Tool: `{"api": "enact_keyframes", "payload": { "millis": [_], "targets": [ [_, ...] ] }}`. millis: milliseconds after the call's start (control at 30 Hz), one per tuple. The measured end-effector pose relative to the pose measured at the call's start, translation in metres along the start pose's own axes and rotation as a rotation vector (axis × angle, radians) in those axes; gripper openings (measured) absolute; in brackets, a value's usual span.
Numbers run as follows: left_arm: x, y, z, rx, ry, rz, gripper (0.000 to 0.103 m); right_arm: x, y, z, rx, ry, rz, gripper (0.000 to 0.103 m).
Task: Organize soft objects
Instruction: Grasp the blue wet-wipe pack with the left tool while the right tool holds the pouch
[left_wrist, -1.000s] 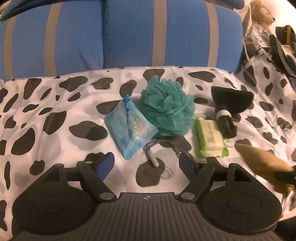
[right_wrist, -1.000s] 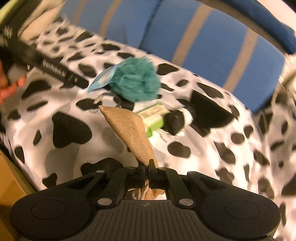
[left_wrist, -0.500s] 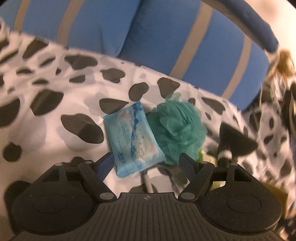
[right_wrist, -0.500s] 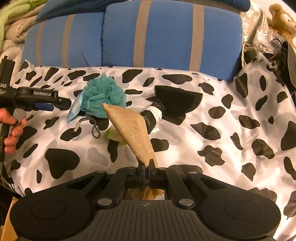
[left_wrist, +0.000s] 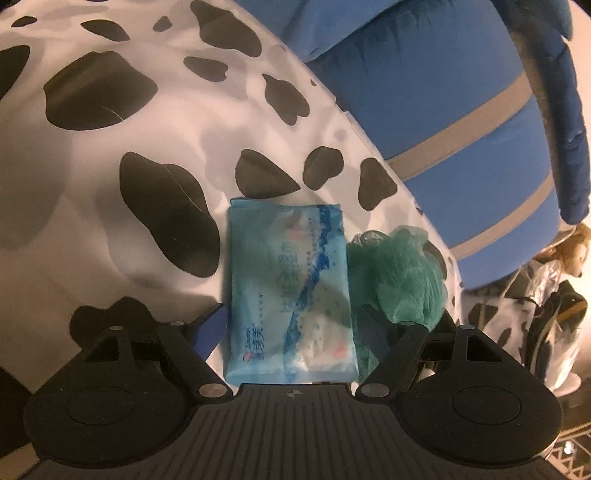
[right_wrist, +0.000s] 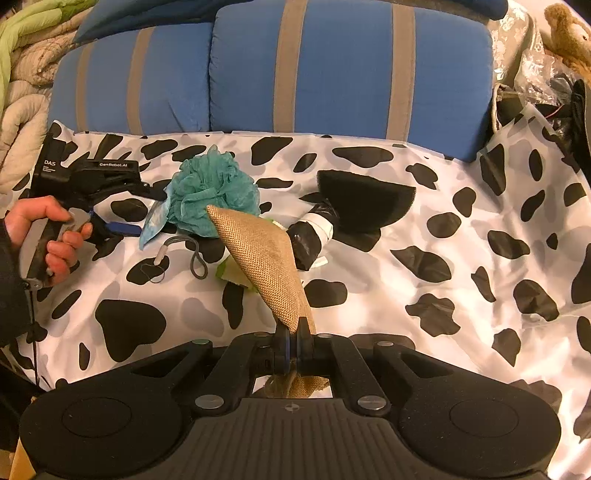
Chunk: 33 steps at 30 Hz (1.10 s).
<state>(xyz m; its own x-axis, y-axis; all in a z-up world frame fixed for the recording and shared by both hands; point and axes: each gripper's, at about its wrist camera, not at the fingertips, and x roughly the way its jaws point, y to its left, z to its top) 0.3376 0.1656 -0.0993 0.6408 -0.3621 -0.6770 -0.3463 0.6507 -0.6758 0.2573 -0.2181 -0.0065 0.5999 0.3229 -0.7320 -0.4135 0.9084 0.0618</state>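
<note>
Your left gripper (left_wrist: 291, 328) stands with its jaws apart, straddling the blue tissue pack (left_wrist: 291, 291), which lies flat on the cow-print sheet (left_wrist: 110, 184) just beside the teal bath pouf (left_wrist: 402, 277); pads not pressing. Your right gripper (right_wrist: 293, 338) is clamped tight on the burlap pouch (right_wrist: 264, 258), held above the sheet.

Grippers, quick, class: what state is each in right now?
Left gripper: open, straddling the tissue pack, not gripping.
Right gripper: shut on the burlap pouch.
</note>
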Motion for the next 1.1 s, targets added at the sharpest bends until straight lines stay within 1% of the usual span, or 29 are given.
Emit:
{"api": "enact_keyframes", "payload": {
  "millis": [200, 300, 500, 733, 833, 900, 933, 1000, 1100],
  "targets": [
    [0.006, 0.002, 0.003, 0.013, -0.011, -0.021, 0.076, 0.001, 0.000, 0.001, -0.002, 0.003, 0.010, 0.005],
    [0.009, 0.002, 0.003, 0.019, -0.015, -0.025, 0.074, 0.002, 0.001, 0.001, -0.006, 0.007, 0.013, 0.005],
    [0.007, -0.001, 0.001, 0.039, -0.024, -0.005, 0.063, 0.003, 0.003, 0.001, -0.012, 0.012, 0.022, 0.006],
    [-0.005, -0.010, -0.005, 0.085, -0.052, 0.001, 0.061, 0.004, 0.000, 0.003, 0.015, 0.008, 0.030, 0.006],
    [-0.017, -0.023, -0.011, 0.151, -0.079, 0.027, 0.061, 0.004, -0.003, 0.004, 0.039, 0.012, 0.034, 0.006],
    [-0.028, -0.030, -0.017, 0.178, -0.084, 0.019, 0.061, 0.004, -0.004, 0.004, 0.059, 0.013, 0.040, 0.006],
    [-0.034, -0.034, -0.020, 0.205, -0.089, 0.018, 0.061, 0.003, -0.006, 0.005, 0.075, 0.014, 0.049, 0.006],
    [-0.047, -0.044, -0.029, 0.275, -0.109, 0.041, 0.061, 0.002, -0.008, 0.004, 0.100, 0.016, 0.057, 0.006],
    [-0.068, -0.053, -0.045, 0.341, -0.131, 0.050, 0.061, 0.001, -0.012, 0.003, 0.144, 0.019, 0.072, 0.006]
  ]
}}
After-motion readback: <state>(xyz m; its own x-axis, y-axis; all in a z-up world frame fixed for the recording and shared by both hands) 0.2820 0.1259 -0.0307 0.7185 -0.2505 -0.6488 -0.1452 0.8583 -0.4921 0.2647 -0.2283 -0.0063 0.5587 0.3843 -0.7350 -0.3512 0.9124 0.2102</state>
